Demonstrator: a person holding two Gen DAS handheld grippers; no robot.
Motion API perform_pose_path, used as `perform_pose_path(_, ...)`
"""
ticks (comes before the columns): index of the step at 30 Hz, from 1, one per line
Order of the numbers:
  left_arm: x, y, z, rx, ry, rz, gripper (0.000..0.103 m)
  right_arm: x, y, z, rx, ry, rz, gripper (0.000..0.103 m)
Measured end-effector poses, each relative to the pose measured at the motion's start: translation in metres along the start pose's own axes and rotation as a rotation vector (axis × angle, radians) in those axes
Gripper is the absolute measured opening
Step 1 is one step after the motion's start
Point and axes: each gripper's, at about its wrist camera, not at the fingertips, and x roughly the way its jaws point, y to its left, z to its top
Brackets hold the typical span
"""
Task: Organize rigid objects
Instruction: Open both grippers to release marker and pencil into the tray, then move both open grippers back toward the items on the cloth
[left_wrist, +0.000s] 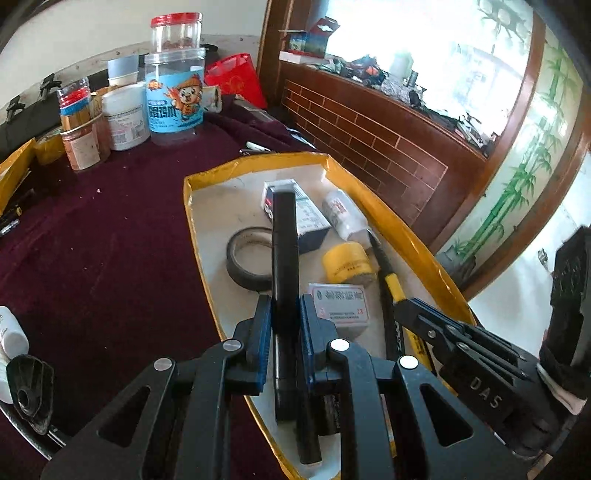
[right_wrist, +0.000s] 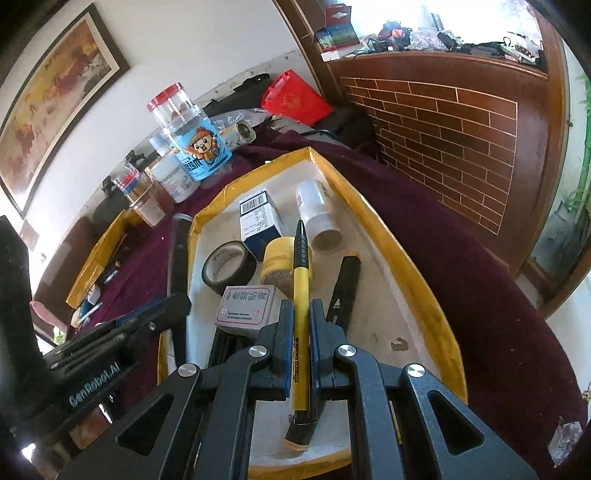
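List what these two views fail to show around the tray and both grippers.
- Left wrist view: the black bar covers part of the dark blue box.
- Right wrist view: the yellow pen hides part of the yellow roll.
- Both views: small label print is unreadable.

A framed painting (right_wrist: 55, 99) hangs above the red bag (right_wrist: 295, 98).

Long black bar (left_wrist: 284, 236) and yellow pen (right_wrist: 301, 291), both clamped over yellow-rimmed tray (left_wrist: 417, 236).
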Motion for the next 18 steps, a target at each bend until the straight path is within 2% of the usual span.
perform_pose_path(8, -0.001, -0.004, -0.005, -0.002, 0.043, -0.041, 0.013, 0.010, 0.002, -0.004, 0.001, 0.036, -0.005, 0.008)
perform_pose_path(13, -0.016, 0.008, -0.008, -0.048, 0.075, -0.083, 0.031, 0.000, 0.008, -0.008, -0.016, 0.015, -0.033, 0.013)
perform_pose_path(18, -0.050, 0.031, -0.015, -0.078, 0.070, -0.070, 0.031, -0.017, 0.019, -0.012, -0.025, -0.021, -0.005, 0.013)
